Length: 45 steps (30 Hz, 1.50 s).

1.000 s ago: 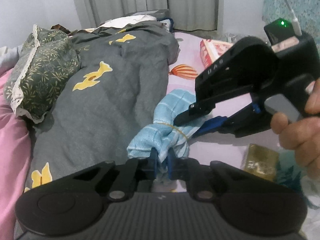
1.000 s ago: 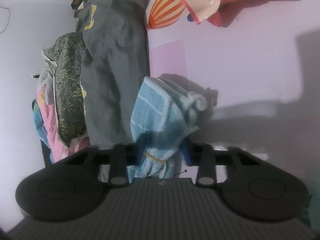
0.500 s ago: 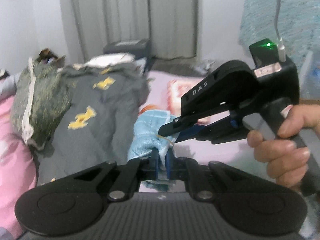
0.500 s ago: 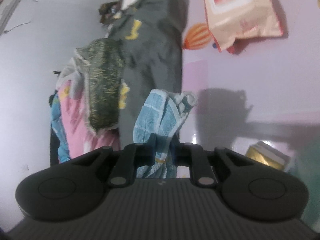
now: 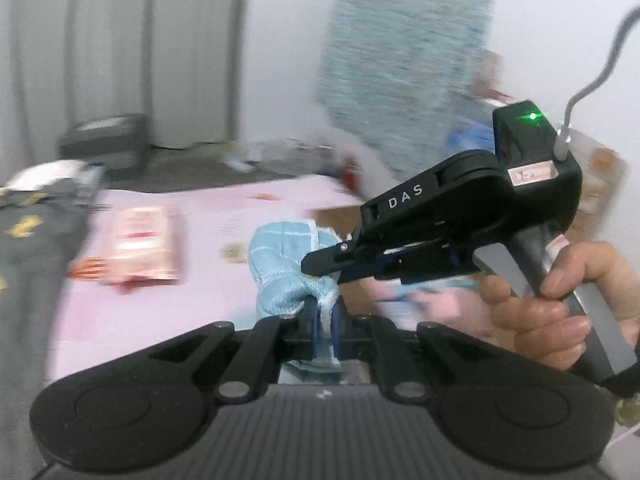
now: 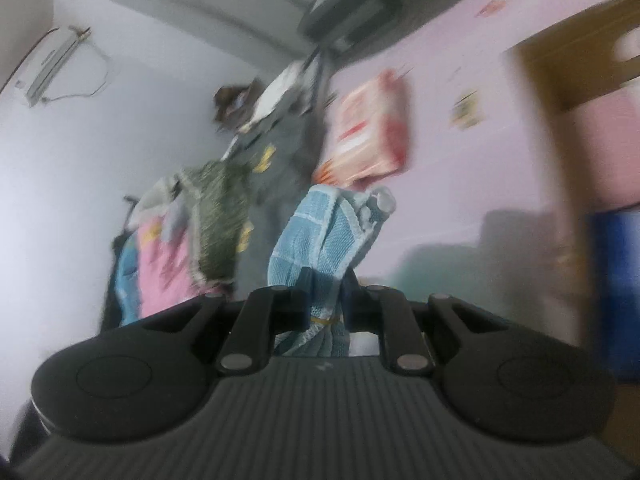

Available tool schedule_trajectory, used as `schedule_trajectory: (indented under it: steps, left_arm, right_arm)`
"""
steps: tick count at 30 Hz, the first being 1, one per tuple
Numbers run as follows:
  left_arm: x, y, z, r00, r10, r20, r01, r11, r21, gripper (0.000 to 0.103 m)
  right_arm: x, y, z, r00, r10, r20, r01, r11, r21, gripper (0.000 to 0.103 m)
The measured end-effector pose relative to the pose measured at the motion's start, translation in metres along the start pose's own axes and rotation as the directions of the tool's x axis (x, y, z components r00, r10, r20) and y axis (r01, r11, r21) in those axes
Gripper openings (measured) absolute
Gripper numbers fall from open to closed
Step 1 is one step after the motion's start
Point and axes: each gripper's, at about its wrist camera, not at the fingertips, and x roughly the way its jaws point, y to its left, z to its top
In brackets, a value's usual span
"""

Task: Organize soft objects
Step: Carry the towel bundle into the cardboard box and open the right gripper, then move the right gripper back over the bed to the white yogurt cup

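Observation:
A rolled light-blue checked towel tied with a yellow rubber band is held in the air above the pink bed sheet. My left gripper is shut on its lower end. My right gripper reaches in from the right and is shut on the same towel. In the right wrist view the towel stands between the closed fingers of my right gripper. Both views are blurred by motion.
A pink-and-white plastic packet lies on the sheet to the left. A grey quilt with yellow shapes lies at the far left, with a green pillow beyond. A brown cardboard box stands at the right.
Both grippers have lifted the towel off the bed and swung to the right. The quilt and pillow have slid out to the left, and the cardboard box has come into view.

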Motion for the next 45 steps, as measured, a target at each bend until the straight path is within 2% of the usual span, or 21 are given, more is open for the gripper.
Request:
schedule_trajectory:
  steps: [3,5,6,7,10,13,16,20,25,30,32,34,37,39,40,41,45]
  left_arm:
    - [0.022,-0.042,0.001,0.994,-0.103,-0.023,0.103,0.994,0.025,0.008]
    - [0.039,-0.068,0.001,0.986,-0.159,-0.047,0.161,0.986,0.037,0.015]
    - [0.046,-0.077,0.0,0.981,-0.185,-0.06,0.188,0.981,0.043,0.017]
    - [0.053,-0.088,-0.001,0.975,-0.207,-0.077,0.211,0.976,0.051,0.025]
    - [0.065,-0.105,-0.008,0.966,-0.238,-0.103,0.246,0.967,0.071,0.029]
    - [0.068,-0.113,-0.015,0.966,-0.231,-0.12,0.241,0.967,0.08,0.031]
    - [0.068,-0.1,-0.017,0.97,-0.208,-0.123,0.216,0.975,0.059,0.034]
    - [0.065,-0.084,-0.016,0.981,-0.156,-0.118,0.161,0.986,0.032,0.038]
    - [0.052,-0.067,-0.019,0.99,-0.094,-0.109,0.095,0.995,0.002,0.046]
    - [0.039,-0.05,-0.022,0.995,-0.049,-0.086,0.048,0.999,-0.01,0.052]
    - [0.036,-0.044,-0.024,0.997,-0.034,-0.076,0.033,0.999,-0.016,0.053]
    - [0.032,-0.038,-0.026,0.997,-0.026,-0.067,0.024,0.999,-0.026,0.053]
    - [0.026,-0.03,-0.031,0.998,-0.013,-0.058,0.011,0.999,-0.041,0.054]
    - [0.02,-0.025,-0.034,0.999,-0.002,-0.05,0.0,0.999,-0.05,0.056]
    - [0.017,-0.023,-0.036,0.999,0.003,-0.046,-0.005,0.999,-0.053,0.059]
    - [0.013,-0.02,-0.038,0.999,0.009,-0.041,-0.011,0.998,-0.056,0.061]
    - [-0.008,-0.007,-0.048,0.999,0.046,-0.023,-0.047,0.997,-0.058,0.068]
  right_arm:
    - [-0.056,-0.03,-0.002,0.994,-0.088,0.058,0.089,0.996,-0.006,0.013]
    - [-0.091,-0.051,-0.003,0.985,-0.149,0.091,0.149,0.989,-0.001,0.012]
    - [-0.107,-0.06,-0.004,0.977,-0.182,0.107,0.184,0.983,-0.001,0.012]
    - [-0.121,-0.069,-0.005,0.968,-0.219,0.125,0.221,0.975,-0.001,0.012]
    - [-0.158,-0.096,-0.01,0.935,-0.318,0.159,0.323,0.946,-0.005,0.012]
    - [-0.179,-0.118,-0.015,0.9,-0.406,0.159,0.413,0.911,-0.012,0.012]
    - [-0.189,-0.134,-0.016,0.87,-0.473,0.136,0.483,0.875,-0.044,0.012]
    - [-0.187,-0.139,-0.011,0.832,-0.544,0.111,0.555,0.819,-0.147,0.012]
    - [-0.152,-0.14,0.002,0.783,-0.615,0.094,0.616,0.747,-0.251,0.012]
    - [-0.124,-0.149,0.002,0.703,-0.703,0.102,0.69,0.642,-0.333,0.015]
    - [-0.122,-0.149,0.002,0.691,-0.713,0.124,0.702,0.62,-0.35,0.015]
    - [-0.125,-0.148,0.003,0.687,-0.712,0.144,0.71,0.616,-0.342,0.017]
    - [-0.133,-0.147,0.003,0.691,-0.703,0.168,0.715,0.631,-0.301,0.02]
    - [-0.142,-0.141,-0.001,0.702,-0.687,0.189,0.71,0.652,-0.267,0.021]
    - [-0.146,-0.138,-0.004,0.713,-0.673,0.198,0.701,0.67,-0.246,0.022]
    - [-0.151,-0.134,-0.007,0.733,-0.648,0.208,0.68,0.699,-0.222,0.023]
    - [-0.169,-0.111,-0.029,0.831,-0.499,0.248,0.541,0.827,-0.15,0.031]
